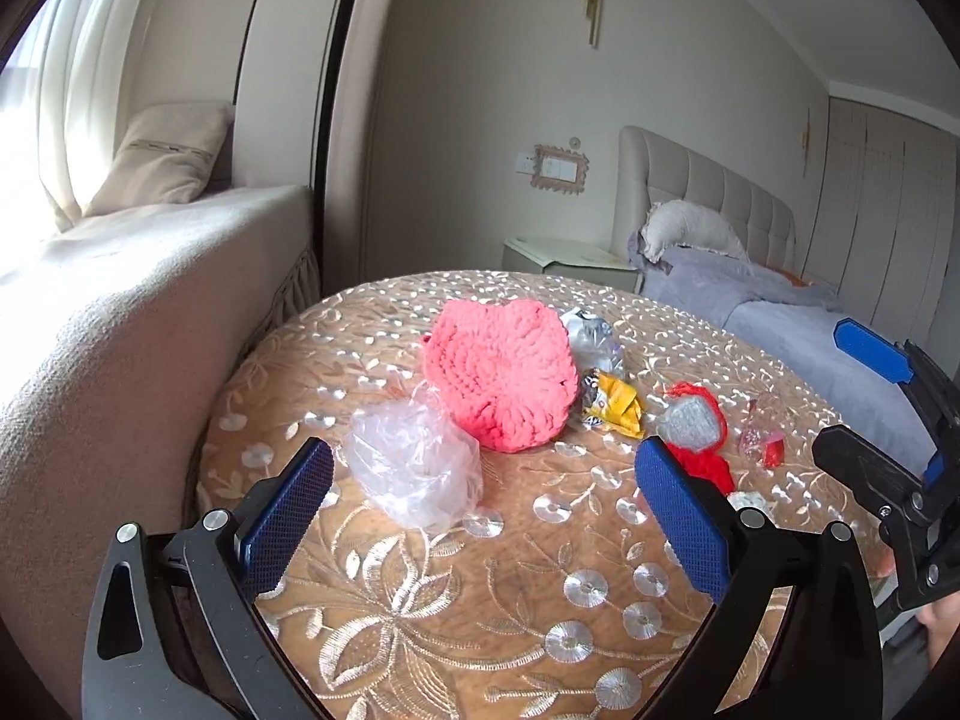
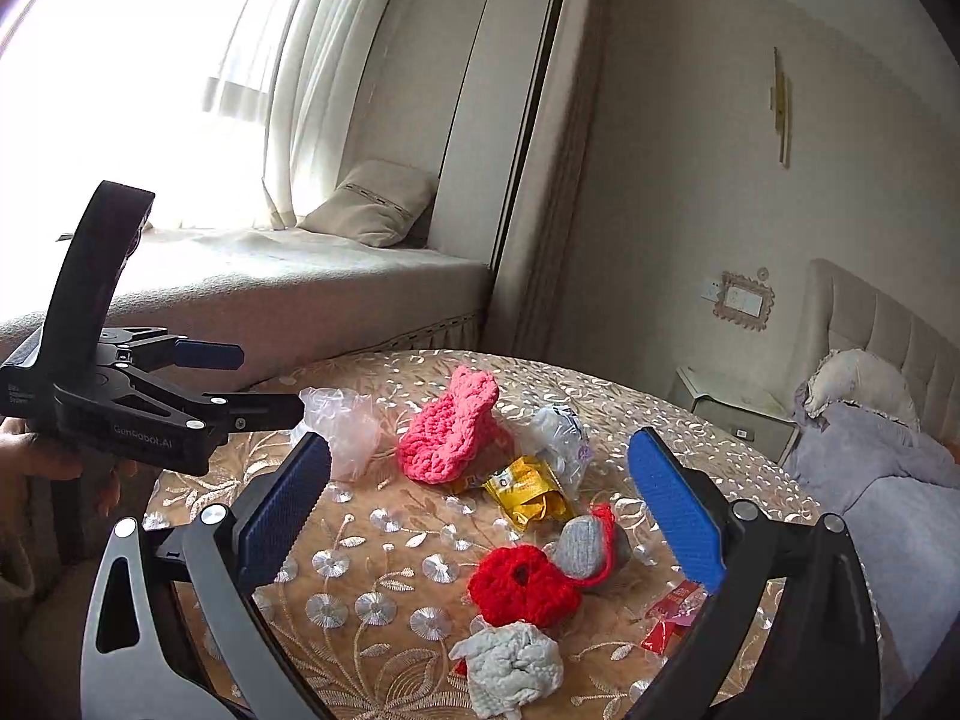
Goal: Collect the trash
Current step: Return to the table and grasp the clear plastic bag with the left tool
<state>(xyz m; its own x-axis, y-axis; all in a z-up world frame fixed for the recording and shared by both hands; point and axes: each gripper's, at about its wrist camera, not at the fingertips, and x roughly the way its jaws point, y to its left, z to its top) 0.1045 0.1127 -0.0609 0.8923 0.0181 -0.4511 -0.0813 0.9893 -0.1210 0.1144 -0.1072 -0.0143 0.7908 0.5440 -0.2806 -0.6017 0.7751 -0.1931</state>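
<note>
Left gripper (image 1: 483,516): jaws wide apart, nothing between the pads, hovering over the near edge of the embroidered table (image 1: 420,612). Right gripper (image 2: 480,516): same, fully spread and holding nothing.

Trash, left to right in the left wrist view:
- clear plastic bag (image 1: 414,462), crumpled, just ahead of the left gripper and touching the pink crochet piece (image 1: 501,372). Weightless, slippery, collapses when pinched. Bite a bunched fold near the middle, not a loose edge.
- silver foil wrapper (image 1: 591,336) behind the pink piece; thin and crinkly, should hold a pinch.
- yellow packet (image 1: 615,405), flattish film; likely needs an edge pinch where it lifts off the cloth.
- small clear-and-red wrapper (image 1: 762,435), far right, tiny and hard to read.

Right wrist view adds a crumpled white tissue (image 2: 513,669), nearest that gripper, soft and easy to squeeze anywhere.

Red crochet item (image 2: 522,591) with a grey pad (image 2: 582,546) looks like craftwork, as does the pink piece; probably not trash, can't be sure.

No bin visible in either view.
</note>
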